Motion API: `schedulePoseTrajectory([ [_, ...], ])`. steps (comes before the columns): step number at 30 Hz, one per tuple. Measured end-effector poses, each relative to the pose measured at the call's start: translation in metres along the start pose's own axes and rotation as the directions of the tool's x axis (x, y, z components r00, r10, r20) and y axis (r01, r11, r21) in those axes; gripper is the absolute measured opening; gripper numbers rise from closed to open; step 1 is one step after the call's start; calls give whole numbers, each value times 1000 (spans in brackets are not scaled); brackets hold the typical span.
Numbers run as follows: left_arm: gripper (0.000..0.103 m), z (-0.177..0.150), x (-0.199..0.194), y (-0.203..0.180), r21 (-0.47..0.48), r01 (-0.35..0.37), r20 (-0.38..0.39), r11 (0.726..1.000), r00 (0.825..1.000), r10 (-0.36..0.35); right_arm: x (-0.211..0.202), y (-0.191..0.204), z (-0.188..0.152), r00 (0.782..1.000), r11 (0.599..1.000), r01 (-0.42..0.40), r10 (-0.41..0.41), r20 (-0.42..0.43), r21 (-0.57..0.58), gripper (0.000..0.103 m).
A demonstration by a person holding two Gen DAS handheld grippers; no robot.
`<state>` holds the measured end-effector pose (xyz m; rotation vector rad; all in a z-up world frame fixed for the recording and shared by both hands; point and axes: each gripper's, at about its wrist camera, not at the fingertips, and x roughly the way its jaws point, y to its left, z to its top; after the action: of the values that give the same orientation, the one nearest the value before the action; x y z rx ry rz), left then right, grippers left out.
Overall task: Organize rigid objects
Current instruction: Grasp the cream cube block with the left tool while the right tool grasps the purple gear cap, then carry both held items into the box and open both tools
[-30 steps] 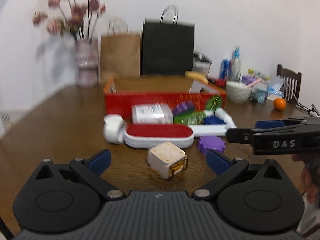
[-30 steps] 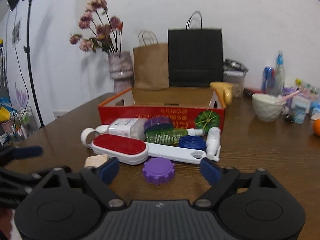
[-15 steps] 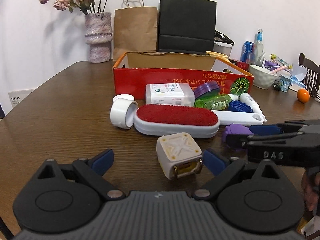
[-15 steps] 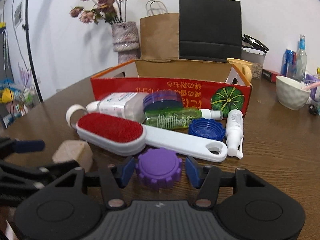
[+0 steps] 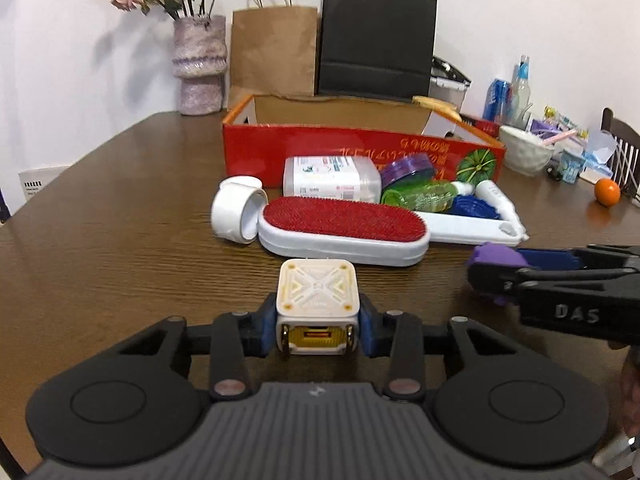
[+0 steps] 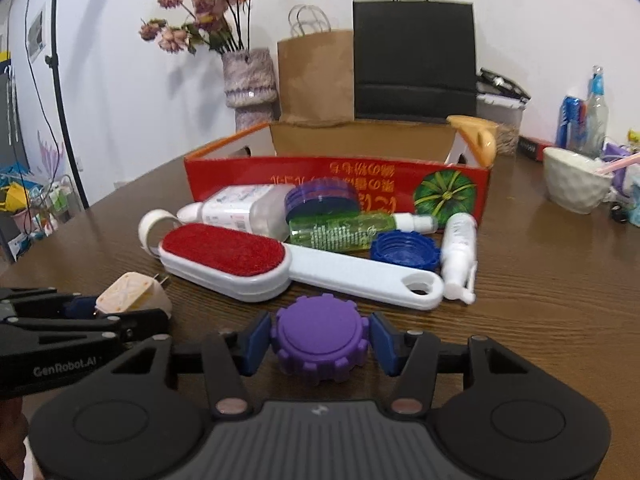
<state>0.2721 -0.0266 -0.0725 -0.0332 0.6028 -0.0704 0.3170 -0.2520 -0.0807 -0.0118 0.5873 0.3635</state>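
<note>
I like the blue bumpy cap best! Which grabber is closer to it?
Right. The right gripper, shut on the purple cap, sits just in front of the blue cap. The left gripper, holding the plug cube, is farther off to the left.

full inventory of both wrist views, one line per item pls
power adapter: 1, cream, between left fingers
purple cap: 1, between right fingers
lint brush: 1, white with red pad, table centre
tape roll: 1, white, left of brush
clear bottle: 1, lying by box
green bottle: 1, lying by box
blue cap: 1, beside green bottle
white tube: 1, right of blue cap
purple lids: stack, against box
red box: 1, open, behind pile
paper bags: 2, brown and black
vase: 1, flowers
bowl: 1, white, right
orange: 1, far right
left gripper: shut
right gripper: shut
</note>
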Motion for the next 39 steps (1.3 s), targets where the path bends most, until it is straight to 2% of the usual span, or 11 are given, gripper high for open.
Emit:
schedulePoseTrajectory([
  [4, 40, -10, -55, -4, 8, 16, 94, 1000, 995, -17, -64, 15, -16, 995, 998, 29, -23, 94, -63, 53],
  [8, 39, -27, -105, -12, 3, -5, 157, 1000, 988, 5, -114, 20, -41, 992, 998, 37, -31, 120, -53, 53],
  [11, 39, -31, -122, -16, -14, 23, 169, 1000, 985, -20, -127, 19, -49, 991, 999, 42, -38, 128, -29, 53],
  [15, 39, -29, -135, -20, 13, 13, 212, 1000, 977, -15, -136, 23, -50, 987, 999, 19, -14, 160, -33, 53],
  [19, 39, -12, -137, -16, 21, 9, 254, 1000, 967, -14, -139, 20, -38, 979, 1000, -6, 12, 204, -29, 53],
  [22, 39, 12, -134, -16, 62, -21, 330, 998, 944, 0, -149, 11, -8, 957, 997, -61, 70, 281, -39, 53],
  [26, 40, 65, -123, -7, 63, 7, 372, 998, 928, -30, -149, 4, 49, 936, 996, -36, 63, 346, -86, 53],
  [28, 40, 94, -116, 0, 45, 40, 381, 998, 923, -55, -138, -2, 83, 934, 992, -68, 102, 343, -109, 53],
  [30, 40, 126, -105, 7, 45, 71, 363, 996, 928, -83, -124, -9, 114, 940, 989, -96, 127, 317, -111, 53],
  [34, 39, 193, -73, 18, 52, 90, 281, 995, 954, -101, -88, -22, 183, 957, 987, -112, 137, 254, -112, 53],
  [39, 40, 259, -19, 31, 84, 78, 187, 993, 978, -93, -34, -50, 266, 974, 987, -149, 157, 163, -62, 53],
])
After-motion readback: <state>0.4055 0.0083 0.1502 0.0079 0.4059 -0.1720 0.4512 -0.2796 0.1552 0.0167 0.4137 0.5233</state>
